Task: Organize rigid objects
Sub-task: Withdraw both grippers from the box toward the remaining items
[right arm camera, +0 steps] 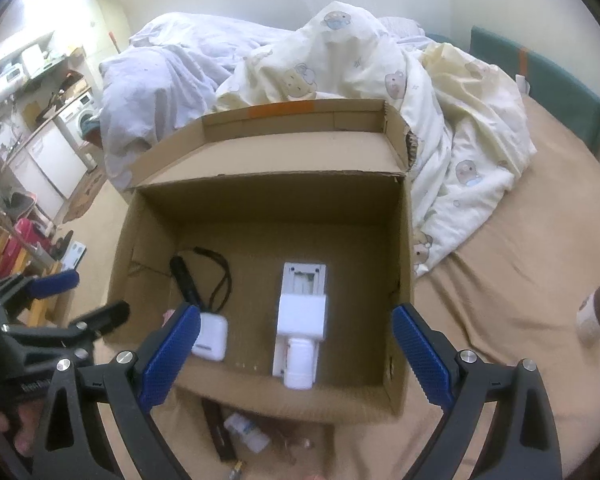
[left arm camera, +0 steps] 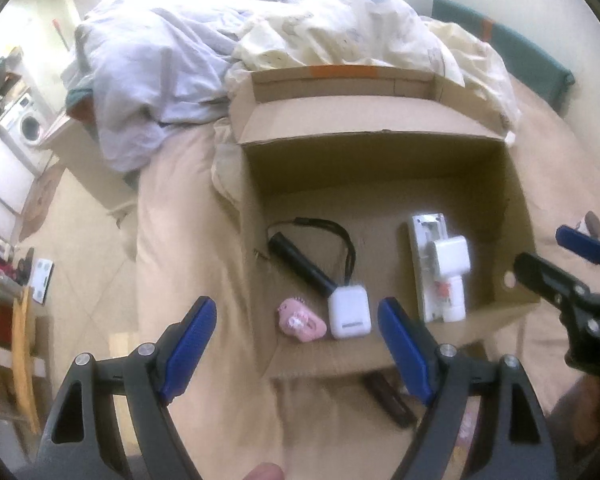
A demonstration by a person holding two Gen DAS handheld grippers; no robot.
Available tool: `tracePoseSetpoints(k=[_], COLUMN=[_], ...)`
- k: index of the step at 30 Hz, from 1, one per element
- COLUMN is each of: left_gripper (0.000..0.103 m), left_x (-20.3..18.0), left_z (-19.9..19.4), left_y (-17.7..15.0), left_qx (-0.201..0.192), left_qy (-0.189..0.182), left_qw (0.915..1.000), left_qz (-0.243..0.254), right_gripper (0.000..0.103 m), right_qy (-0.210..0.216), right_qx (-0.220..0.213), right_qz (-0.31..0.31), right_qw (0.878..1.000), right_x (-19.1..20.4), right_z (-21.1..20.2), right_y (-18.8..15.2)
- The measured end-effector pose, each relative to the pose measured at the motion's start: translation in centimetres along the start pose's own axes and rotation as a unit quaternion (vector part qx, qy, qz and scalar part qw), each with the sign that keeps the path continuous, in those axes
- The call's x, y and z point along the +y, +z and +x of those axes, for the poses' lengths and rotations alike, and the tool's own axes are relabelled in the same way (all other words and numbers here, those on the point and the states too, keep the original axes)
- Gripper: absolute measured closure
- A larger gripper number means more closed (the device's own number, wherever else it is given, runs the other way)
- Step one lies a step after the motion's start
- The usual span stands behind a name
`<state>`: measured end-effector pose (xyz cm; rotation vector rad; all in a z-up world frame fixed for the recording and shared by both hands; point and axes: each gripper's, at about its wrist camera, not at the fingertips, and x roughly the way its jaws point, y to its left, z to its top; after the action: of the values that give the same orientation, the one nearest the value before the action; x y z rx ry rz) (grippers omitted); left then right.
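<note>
there, the black flashlight (left arm camera: 300,264) lies diagonally inside the cardboard box (left arm camera: 516,280).

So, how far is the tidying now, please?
Done: the box already holds a black flashlight, a pink toy, a white case, and a white bottle on a white panel. In hand: nothing; the left gripper and right gripper are open and empty. Left: a cup on the bed, plus small items before the box.
</note>
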<state>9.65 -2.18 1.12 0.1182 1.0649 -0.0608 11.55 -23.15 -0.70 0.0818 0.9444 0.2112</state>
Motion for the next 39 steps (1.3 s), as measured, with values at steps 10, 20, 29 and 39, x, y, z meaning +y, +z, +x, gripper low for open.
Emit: tracePoseSetpoints(k=[10,20,29,39], left_gripper=[0.022,0.022,0.022,0.024], left_x=[0.7,0.3,0.3,-3.9], left_z=[-2.2,1.6,5.6,9.7], left_y=[-3.4,-6.9,-8.4,-9.2], left_qx=[0.013,0.051,0.123,0.201], left_qy=[-0.024,-0.016,-0.049,-0.092], left_qw=[0.999,0.9979,0.9877,0.971], left_qz=[-0.034,-0.035,-0.082,-0.09], right_gripper=[0.0,0.0,0.0,0.0], right_qy=[0.005,0.017,0.008,-0.007], right_qx=[0.011,0.056,0.089,0.109], right_qz=[-0.008,0.031,0.046,0.062], right_qw=[1.0,0.998,0.995,0.992], right_x=[0.7,-0.8,-1.1,-2.2], right_z=[-3.4,-1.9,0.4,2.1], right_y=[-2.9,-6.6,-7.0,-6.3])
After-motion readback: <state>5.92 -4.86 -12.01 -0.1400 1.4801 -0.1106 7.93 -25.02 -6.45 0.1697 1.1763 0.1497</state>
